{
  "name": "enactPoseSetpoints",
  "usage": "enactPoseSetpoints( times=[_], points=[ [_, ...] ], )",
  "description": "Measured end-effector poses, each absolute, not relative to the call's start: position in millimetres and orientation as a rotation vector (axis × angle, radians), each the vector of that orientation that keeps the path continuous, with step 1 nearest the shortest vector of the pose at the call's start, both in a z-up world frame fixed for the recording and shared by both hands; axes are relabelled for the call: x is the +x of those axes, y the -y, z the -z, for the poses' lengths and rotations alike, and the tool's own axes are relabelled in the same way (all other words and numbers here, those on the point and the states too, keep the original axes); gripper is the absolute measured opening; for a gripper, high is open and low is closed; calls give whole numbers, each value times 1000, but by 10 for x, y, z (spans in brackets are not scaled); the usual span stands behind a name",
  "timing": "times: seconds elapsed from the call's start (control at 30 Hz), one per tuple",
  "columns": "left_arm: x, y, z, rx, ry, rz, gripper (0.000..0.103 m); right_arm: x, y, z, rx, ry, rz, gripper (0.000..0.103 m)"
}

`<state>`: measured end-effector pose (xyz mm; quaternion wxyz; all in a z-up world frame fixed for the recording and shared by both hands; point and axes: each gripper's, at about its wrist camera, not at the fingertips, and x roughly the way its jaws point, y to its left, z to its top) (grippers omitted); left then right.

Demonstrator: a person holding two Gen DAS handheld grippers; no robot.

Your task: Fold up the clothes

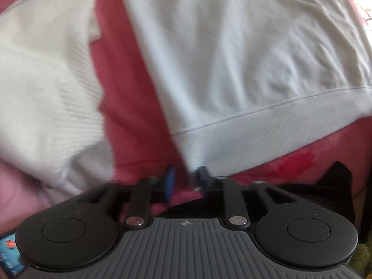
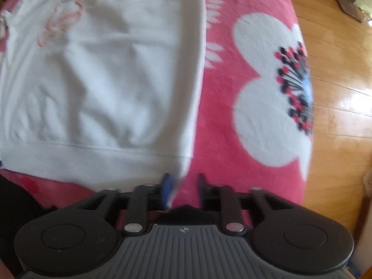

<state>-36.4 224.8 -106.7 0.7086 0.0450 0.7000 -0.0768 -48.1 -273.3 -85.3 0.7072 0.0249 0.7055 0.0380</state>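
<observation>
Only right-wrist view shows wooden floor beyond blanket.

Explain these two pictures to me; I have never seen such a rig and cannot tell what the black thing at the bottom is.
The black thing is a hand-held tool with two jaws; a person holds one in each hand, and each carries a wide-angle camera looking down along its fingers. One picture is from the left gripper, the other from the right gripper. Both look down on a white sweatshirt spread on a pink flowered blanket. A second white knitted garment lies beside it. Each gripper is at a bottom corner of the sweatshirt's hem. The corners sit between the jaws, which stand apart, but blur hides whether they still pinch the cloth. A wooden floor shows beyond.
</observation>
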Motion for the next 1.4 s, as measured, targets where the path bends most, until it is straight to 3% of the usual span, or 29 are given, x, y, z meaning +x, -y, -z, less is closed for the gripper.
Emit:
enactPoseSetpoints(
  times=[0.17, 0.3, 0.43, 0.63, 0.8, 0.97, 1.07, 1.2, 1.4],
  points=[
    [-278, -2487, 888, 45, -1519, 113, 38, -549, 2777, 456, 55, -1416, -76, 41],
    [-161, -2614, 620, -6, -1393, 52, 38, -554, 2249, 245, 88, -1292, -270, 38],
    [-95, -2567, 509, -136, -1246, 15, 38, -535, 1498, 586, 59, -1229, -412, 36],
    [-19, -2268, 774, -235, -1189, 31, 37, -725, 843, 1212, -37, -1225, -462, 35],
    [181, -2183, 800, -366, -1123, -2, 37, -983, 988, 1104, -33, -1306, -480, 31],
    [398, -2053, 971, -402, -998, -114, 37, -522, 1008, 668, -92, -1093, -381, 31],
    [364, -2048, 1124, -333, -975, -143, 37, -112, 941, 753, -172, -1018, -328, 31],
    [283, -2151, 1150, -312, -946, -132, 37, 9, 1159, 1141, -152, -1132, -269, 31],
    [325, -2330, 1148, -348, -910, -138, 38, -388, 1280, 972, -215, -1234, -253, 30]
  ],
)
